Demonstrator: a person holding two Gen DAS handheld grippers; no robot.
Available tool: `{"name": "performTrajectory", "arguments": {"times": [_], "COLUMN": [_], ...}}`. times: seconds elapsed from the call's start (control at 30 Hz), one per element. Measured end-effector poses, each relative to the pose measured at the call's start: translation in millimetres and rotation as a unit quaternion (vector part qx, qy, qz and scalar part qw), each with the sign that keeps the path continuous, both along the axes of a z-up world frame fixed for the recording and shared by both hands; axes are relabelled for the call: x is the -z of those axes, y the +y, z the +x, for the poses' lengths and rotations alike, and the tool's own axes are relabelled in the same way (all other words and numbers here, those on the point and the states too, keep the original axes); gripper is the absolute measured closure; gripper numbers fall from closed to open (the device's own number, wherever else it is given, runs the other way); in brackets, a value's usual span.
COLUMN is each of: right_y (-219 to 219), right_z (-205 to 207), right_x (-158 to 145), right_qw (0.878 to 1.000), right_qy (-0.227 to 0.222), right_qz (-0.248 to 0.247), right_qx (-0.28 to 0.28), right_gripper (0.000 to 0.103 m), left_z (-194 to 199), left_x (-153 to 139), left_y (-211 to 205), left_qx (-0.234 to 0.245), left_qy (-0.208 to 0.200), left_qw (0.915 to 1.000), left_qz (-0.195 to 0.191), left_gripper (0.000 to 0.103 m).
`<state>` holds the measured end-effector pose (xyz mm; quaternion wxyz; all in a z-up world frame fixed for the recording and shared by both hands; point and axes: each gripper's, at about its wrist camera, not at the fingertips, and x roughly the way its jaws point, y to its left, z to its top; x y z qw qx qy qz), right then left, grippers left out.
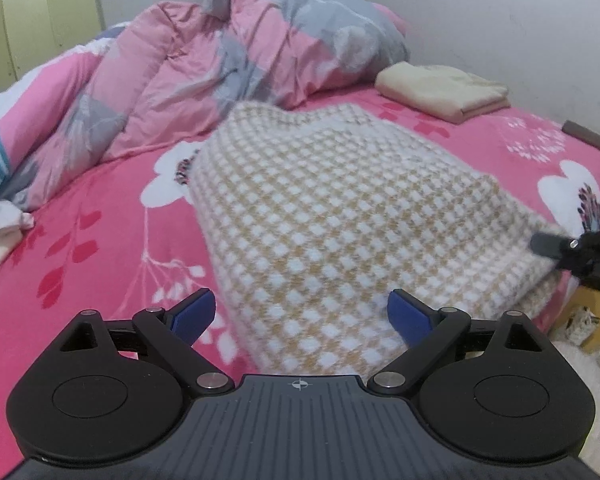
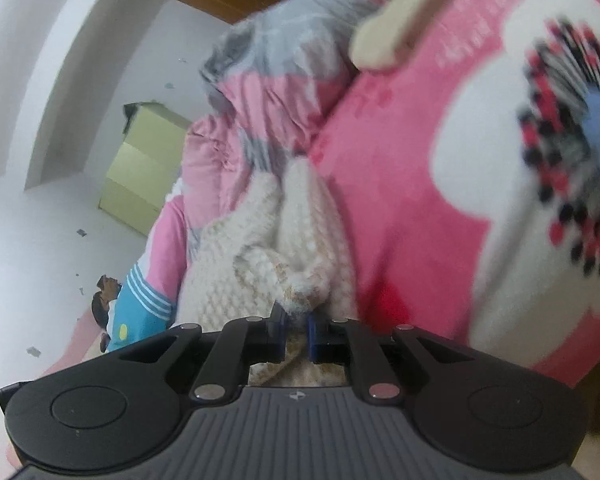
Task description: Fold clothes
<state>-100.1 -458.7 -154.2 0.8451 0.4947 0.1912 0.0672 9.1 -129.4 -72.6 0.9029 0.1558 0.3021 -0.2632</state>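
Only our right view shows the right gripper [image 2: 296, 334] clamped on the sweater [image 1: 332, 220]. Our left gripper [image 1: 300, 316] gapes wide. One sweater, one folded cloth [image 1: 440, 90] by the bed's [image 1: 100, 248] far edge.

Bed [image 1: 100, 240] under pink floral sheet. On it: checked knit sweater [image 1: 320, 220] spread mid-bed, folded cream garment [image 1: 440, 90] near wall, rumpled pink-grey duvet [image 1: 220, 68] behind.

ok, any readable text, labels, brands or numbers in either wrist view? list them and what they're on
No readable text in either view.
Left gripper: only a crosshair mark on its body, no letters.
Right gripper: a small emblem on its body, too small to read.
Sheet: flower print only, no words.
Sweater: checked knit, no label showing.
Folded cream cloth: no tag visible.
Blue striped fabric: a yellow dot, no lettering.
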Motion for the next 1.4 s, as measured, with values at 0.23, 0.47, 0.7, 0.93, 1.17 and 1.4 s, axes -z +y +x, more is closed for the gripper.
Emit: {"name": "performTrajectory", "arguments": {"times": [0.23,0.47,0.7,0.93,1.17,1.4], "right_y": [2.5,16.3,19.0,18.0,17.1,16.9], "right_z": [-2.5,-4.3,2.3,6.1,10.0,10.7], "right_x": [-6.1,-11.0,-10.9,-19.8,-28.7,-35.1], "right_qw": [1.000,1.000,1.000,0.999,0.999,0.999], "right_qy": [0.001,0.005,0.019,0.026,0.032,0.030], "right_qz": [-0.005,-0.003,-0.010,-0.021,-0.031,-0.029], "right_qx": [-0.008,-0.021,0.002,0.002,0.001,0.012], "right_gripper": [0.086,0.076,0.091,0.092,0.092,0.092], "left_z": [-2.6,-3.6,-4.4,-40.9,-75.1,-39.5], "left_x": [5.2,4.8,4.8,-2.2,22.7,32.4], "left_y": [-12.8,-11.9,-9.4,6.1,-9.1,-7.3], "left_qx": [-0.008,-0.007,0.002,0.037,0.060,-0.009], "left_qy": [0.004,0.005,0.001,-0.042,-0.109,-0.103], "left_qw": [1.0000,1.0000,1.0000,0.9984,0.9890,0.9929], "left_qz": [0.003,-0.003,-0.007,-0.004,0.080,0.059], "left_gripper": [0.008,0.009,0.009,0.006,0.011,0.021]}}
